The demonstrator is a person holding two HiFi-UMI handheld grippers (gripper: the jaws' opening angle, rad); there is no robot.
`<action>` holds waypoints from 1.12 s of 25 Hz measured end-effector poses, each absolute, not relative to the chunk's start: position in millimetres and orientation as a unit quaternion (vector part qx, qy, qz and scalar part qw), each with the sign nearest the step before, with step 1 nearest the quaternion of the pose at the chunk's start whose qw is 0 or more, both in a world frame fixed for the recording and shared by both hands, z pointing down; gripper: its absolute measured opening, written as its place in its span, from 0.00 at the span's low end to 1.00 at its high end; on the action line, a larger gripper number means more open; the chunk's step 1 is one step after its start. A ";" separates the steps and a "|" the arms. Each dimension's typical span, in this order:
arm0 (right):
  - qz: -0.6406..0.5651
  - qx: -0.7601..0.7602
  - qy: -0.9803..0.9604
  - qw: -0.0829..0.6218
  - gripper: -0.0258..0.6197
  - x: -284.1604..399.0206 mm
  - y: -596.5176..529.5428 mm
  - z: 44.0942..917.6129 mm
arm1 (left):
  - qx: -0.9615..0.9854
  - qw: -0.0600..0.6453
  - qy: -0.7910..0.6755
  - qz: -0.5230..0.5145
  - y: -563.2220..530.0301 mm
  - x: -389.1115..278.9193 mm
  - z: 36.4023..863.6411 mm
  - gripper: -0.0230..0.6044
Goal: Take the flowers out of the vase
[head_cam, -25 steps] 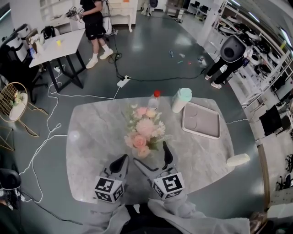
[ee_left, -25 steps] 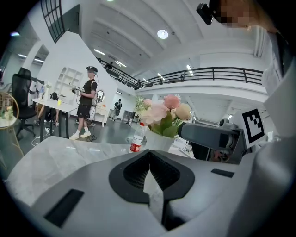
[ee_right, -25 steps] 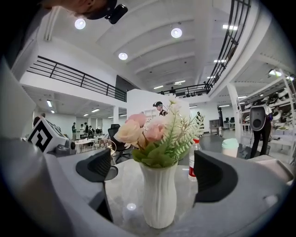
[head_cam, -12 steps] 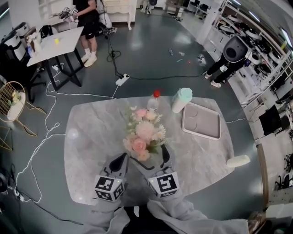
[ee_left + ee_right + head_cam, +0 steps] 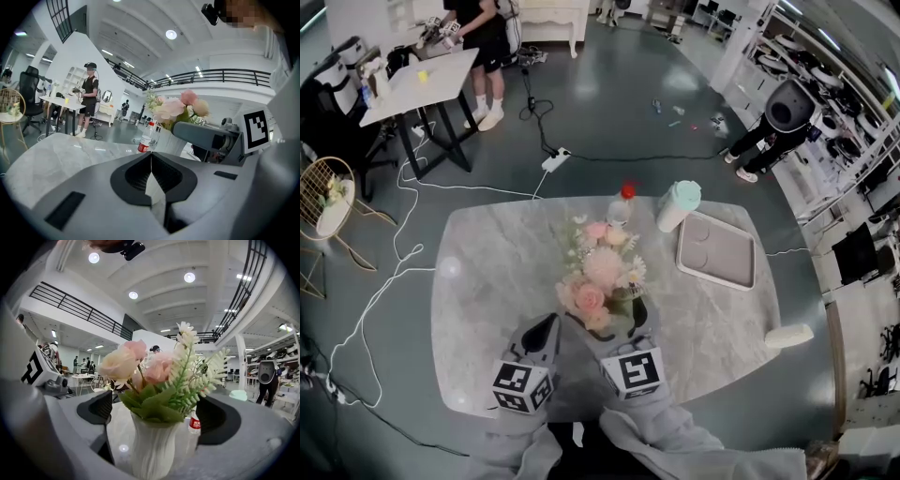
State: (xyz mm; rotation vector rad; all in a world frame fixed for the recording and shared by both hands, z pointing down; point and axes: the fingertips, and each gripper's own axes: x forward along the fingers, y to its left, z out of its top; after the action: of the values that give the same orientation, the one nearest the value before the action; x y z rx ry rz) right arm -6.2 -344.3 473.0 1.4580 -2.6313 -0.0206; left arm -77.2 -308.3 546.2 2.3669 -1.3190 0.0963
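With right tool [image 5: 157,414] wide astride vase [image 5: 152,448] and left tool [image 5: 151,158] closed, empty, beside vase: flowers [image 5: 157,366] appear light, crushable; grip stems just above vase rim.

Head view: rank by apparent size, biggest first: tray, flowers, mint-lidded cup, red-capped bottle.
1. flowers, though they stand higher, nearer the camera, so this lead over the tray is unsure
2. tray
3. mint-lidded cup
4. red-capped bottle, partly hidden behind the flowers

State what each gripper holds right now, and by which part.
Nothing is held. The left gripper is shut and empty; the right gripper is open, jaws either side of the vase, not gripping it.
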 end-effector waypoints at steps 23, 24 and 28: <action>-0.035 0.498 -0.865 0.055 0.59 3.8 -343.0 462.2 | 0.853 0.216 -0.473 0.047 -297.3 -69.7 551.8 0.04; -0.036 0.499 -0.864 0.057 0.55 3.5 -342.1 461.8 | 0.853 0.216 -0.473 0.046 -297.1 -70.0 552.4 0.04; -0.045 0.500 -0.863 0.064 0.48 4.3 -340.7 461.5 | 0.853 0.215 -0.474 0.046 -298.7 -68.5 552.2 0.04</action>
State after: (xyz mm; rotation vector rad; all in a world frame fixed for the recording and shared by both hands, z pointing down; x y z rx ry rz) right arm 4.3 -340.7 461.5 1.5081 -2.6047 -0.1356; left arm -68.5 -298.7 552.2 2.3638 -1.3141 0.1267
